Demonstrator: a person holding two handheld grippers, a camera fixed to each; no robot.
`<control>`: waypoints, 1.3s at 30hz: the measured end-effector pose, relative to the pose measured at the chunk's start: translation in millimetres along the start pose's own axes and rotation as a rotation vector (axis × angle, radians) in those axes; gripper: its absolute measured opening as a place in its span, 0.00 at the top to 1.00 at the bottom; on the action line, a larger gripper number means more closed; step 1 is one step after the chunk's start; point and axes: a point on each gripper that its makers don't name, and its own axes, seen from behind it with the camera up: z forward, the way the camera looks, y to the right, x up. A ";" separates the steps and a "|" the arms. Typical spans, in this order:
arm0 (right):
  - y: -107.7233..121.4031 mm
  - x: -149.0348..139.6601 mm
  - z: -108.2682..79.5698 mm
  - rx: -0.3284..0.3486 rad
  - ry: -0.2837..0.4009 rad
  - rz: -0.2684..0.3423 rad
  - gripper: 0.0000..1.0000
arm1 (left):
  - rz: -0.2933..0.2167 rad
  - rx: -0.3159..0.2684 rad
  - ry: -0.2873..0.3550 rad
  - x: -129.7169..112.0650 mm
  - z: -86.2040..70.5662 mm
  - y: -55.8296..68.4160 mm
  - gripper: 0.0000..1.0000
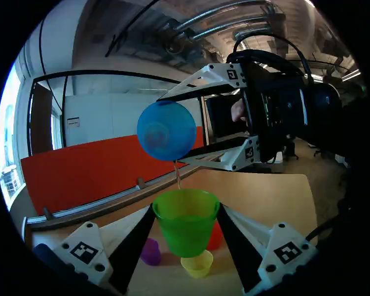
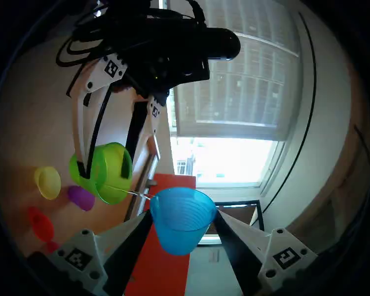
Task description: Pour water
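Note:
In the left gripper view my left gripper is shut on a green cup, held upright above the table. Above it the right gripper holds a blue cup tipped on its side, its bottom facing me. A thin stream of water falls from the blue cup into the green one. In the right gripper view my right gripper is shut on the blue cup. A thin stream runs from its rim to the green cup, which the left gripper holds.
On the wooden table below stand a purple cup, a yellow cup and a red cup. An orange partition lines the table's far edge. A bright window lies behind the blue cup.

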 end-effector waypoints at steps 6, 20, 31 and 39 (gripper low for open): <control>1.4 1.8 0.2 -0.004 -0.001 -0.011 0.09 | -0.004 0.001 0.005 1.4 -1.0 -0.3 0.12; 5.7 6.3 0.0 -0.012 0.001 -0.035 0.09 | -0.027 0.001 0.014 2.3 -2.6 -1.4 0.12; 7.7 7.4 0.6 -0.016 0.003 -0.044 0.08 | -0.046 0.001 0.022 2.3 -0.7 -0.5 0.12; 8.2 7.6 0.6 -0.018 0.002 -0.054 0.08 | -0.062 0.005 0.029 4.0 0.2 -2.6 0.12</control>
